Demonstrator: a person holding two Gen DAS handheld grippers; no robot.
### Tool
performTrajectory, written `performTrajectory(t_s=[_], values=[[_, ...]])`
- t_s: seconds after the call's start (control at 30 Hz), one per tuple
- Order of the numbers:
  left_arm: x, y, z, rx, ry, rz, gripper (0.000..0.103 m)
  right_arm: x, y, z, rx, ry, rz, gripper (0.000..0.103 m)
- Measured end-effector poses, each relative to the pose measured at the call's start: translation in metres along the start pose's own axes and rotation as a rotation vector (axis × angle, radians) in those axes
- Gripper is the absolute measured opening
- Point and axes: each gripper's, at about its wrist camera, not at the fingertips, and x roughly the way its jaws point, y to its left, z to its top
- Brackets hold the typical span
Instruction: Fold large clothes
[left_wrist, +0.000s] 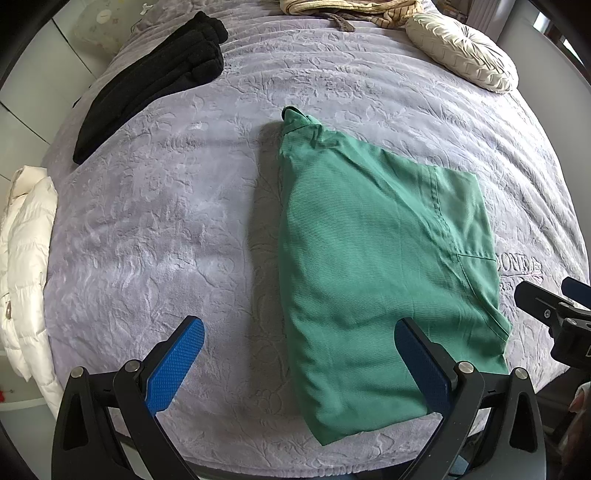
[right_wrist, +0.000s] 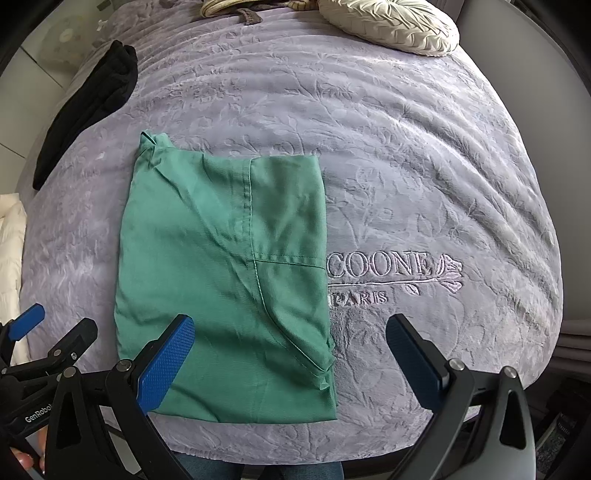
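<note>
Bedspread (right_wrist: 424, 177), lilac, carries everything. Green garment (right_wrist: 221, 280) lies folded near its front edge, long axis front-to-back, collar end toward the pillow (right_wrist: 388, 26). Left gripper (left_wrist: 299, 365) and right gripper (right_wrist: 291, 358) both spread apart, holding nothing.

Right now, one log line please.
folded green cotton garment flat on lilac embossed bedspread | left gripper open | right gripper open | nothing held

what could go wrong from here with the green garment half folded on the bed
The green garment is folded narrow, but its collar end is bunched; another fold may trap that lump. The plush bedspread could drag and skew the layers. Both the left gripper and right gripper are open, so pinching only the top layer is possible.
</note>
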Motion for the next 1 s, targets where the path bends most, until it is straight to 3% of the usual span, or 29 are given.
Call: performTrajectory(t_s=[1.0], values=[[-0.0007,0.0011,-0.0002,0.004,-0.002,0.000,0.103,-0.0005,0.0017,-0.0006,-0.008,0.004,0.002,0.103]])
